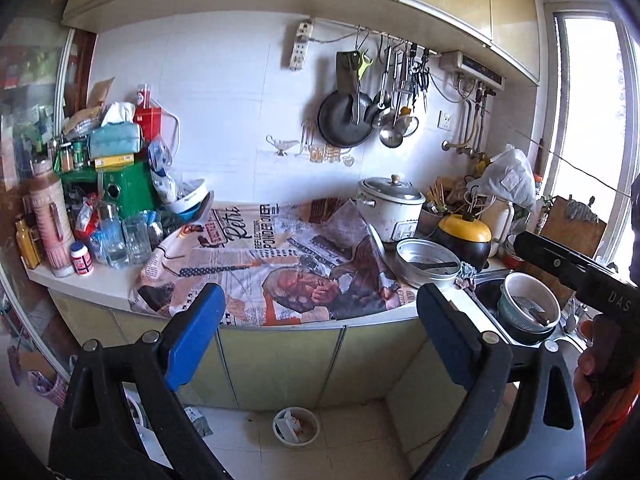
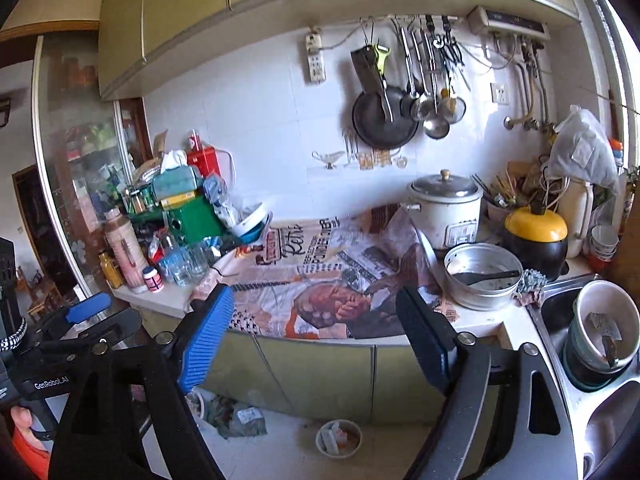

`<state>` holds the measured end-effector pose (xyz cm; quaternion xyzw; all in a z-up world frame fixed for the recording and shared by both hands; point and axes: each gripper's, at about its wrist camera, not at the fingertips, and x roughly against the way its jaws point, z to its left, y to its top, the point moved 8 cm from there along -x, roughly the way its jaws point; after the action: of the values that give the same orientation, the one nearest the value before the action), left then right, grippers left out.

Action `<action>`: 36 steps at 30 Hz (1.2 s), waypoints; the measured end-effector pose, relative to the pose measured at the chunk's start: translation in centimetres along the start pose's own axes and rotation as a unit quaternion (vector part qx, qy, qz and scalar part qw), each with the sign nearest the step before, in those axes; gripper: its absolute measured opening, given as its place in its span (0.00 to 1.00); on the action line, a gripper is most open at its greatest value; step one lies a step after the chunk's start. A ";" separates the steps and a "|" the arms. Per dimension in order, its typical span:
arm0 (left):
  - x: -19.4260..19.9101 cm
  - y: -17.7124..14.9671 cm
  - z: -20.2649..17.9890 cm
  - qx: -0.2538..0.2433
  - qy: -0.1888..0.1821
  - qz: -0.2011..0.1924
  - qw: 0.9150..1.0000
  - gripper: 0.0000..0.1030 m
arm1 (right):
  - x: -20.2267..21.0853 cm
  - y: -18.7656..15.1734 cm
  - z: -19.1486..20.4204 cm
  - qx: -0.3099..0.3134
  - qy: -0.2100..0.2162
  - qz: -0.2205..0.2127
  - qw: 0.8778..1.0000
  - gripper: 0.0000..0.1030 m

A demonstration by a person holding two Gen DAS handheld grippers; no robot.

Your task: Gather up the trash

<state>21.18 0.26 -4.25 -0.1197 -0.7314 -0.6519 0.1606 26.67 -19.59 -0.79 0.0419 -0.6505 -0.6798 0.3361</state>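
My left gripper [image 1: 320, 332] is open and empty, held in front of the counter edge. My right gripper [image 2: 316, 336] is open and empty too, at about the same height; its body shows at the right of the left wrist view [image 1: 576, 272]. A small white bin [image 1: 296, 426] with scraps in it stands on the floor below the cabinets; it also shows in the right wrist view [image 2: 339, 438]. Crumpled wrappers [image 2: 240, 418] lie on the floor to its left. A white bowl [image 2: 608, 320] in the sink holds a scrap of wrapper.
A printed cloth [image 1: 280, 264] covers the counter. A rice cooker [image 1: 390, 208], a metal pot [image 1: 426, 262] and a yellow-lidded pot [image 1: 464, 236] stand at the right. Bottles, jars [image 1: 120, 236] and boxes crowd the left end. Pans and utensils [image 1: 348, 116] hang on the wall.
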 end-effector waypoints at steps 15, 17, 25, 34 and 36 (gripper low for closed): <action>7.2 -1.7 0.0 -0.020 -0.006 -0.014 1.000 1.00 | 5.4 -2.2 3.9 0.024 -0.032 -0.022 0.999 1.00; 7.4 -2.0 0.0 -0.020 -0.004 -0.013 1.000 1.00 | 5.6 -2.6 4.2 0.026 -0.030 -0.016 0.999 1.00; 7.7 -2.5 0.3 -0.019 -0.004 -0.009 1.000 1.00 | 6.0 -3.5 5.0 0.026 -0.021 -0.005 0.999 1.00; 7.5 -3.1 0.3 -0.012 -0.001 -0.003 1.000 1.00 | 5.9 -3.9 5.4 0.024 -0.023 0.007 0.999 1.00; 7.4 -2.9 0.3 -0.012 -0.003 -0.001 1.000 1.00 | 5.8 -4.0 5.5 0.023 -0.024 0.009 0.999 1.00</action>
<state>13.26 -0.08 -4.09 -0.1230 -0.7241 -0.6603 0.1568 17.88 -18.16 -1.47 0.0271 -0.6741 -0.6626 0.3254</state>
